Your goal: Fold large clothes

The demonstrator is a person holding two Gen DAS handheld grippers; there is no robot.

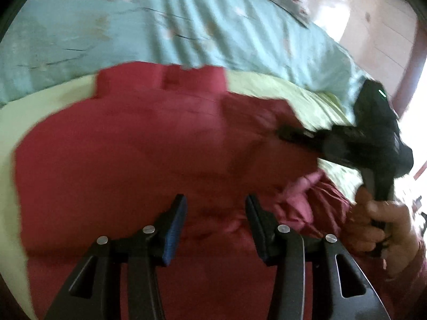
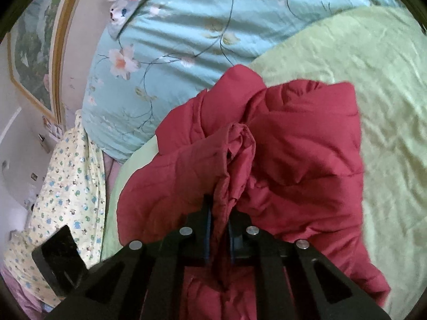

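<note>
Black fingers of the left gripper (image 1: pixel 215 210) fill the bottom of the left wrist view, their blue pads parted with nothing between them; the red padded jacket (image 1: pixel 128 146) lies beyond and beneath the gap, untouched by either pad. Spread across the pale green sheet (image 1: pixel 48 101), the jacket runs with its long axis side to side in this view, its squared collar pointing away from the camera toward the blue floral quilt (image 1: pixel 186 26). At its right end the fabric bunches into a crumpled sleeve or hem, where a pinker lining shows. Just there a hand (image 1: pixel 384 221) grips the handle of the right gripper (image 1: pixel 285 132), whose fingers reach in over the jacket's right part. From the right wrist view, the right gripper (image 2: pixel 219 208) has its jaws pinched nearly together on a gathered fold of the jacket (image 2: pixel 293 146), the cloth rising straight out of the narrow slot between the pads and spreading ahead and to the right over the green sheet (image 2: pixel 373 80). Left of the bed hangs a yellow patterned cloth (image 2: pixel 66 186), and the quilt (image 2: pixel 173 40) lies behind.
</note>
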